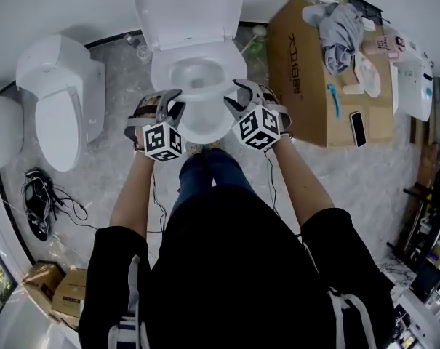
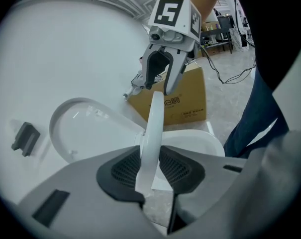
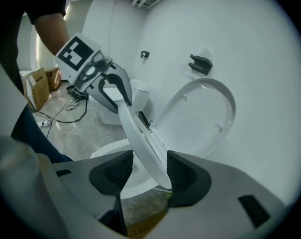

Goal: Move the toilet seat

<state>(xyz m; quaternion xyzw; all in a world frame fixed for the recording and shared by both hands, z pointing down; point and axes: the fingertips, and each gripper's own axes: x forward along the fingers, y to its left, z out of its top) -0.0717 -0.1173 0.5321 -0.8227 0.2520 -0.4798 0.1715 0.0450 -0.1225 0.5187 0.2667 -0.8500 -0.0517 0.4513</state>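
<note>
A white toilet stands in front of me with its lid (image 1: 187, 9) up against the wall. The white toilet seat (image 1: 203, 131) is lifted off the bowl rim (image 1: 164, 75) and tilted, with a gripper on each side. My left gripper (image 1: 165, 111) grips the seat's left side: in the left gripper view the seat's thin edge (image 2: 152, 133) runs between the dark pads (image 2: 123, 168), which press on it. My right gripper (image 1: 243, 100) straddles the seat's right side (image 3: 140, 133). Its pads (image 3: 187, 172) stand a little off the seat, with a gap on the left.
A second white toilet (image 1: 63, 104) stands to the left. A cardboard box (image 1: 307, 86) with clothes and a phone on top sits close on the right. Black cables (image 1: 41, 202) lie on the marble floor at the left, and small boxes (image 1: 60, 289) at the lower left.
</note>
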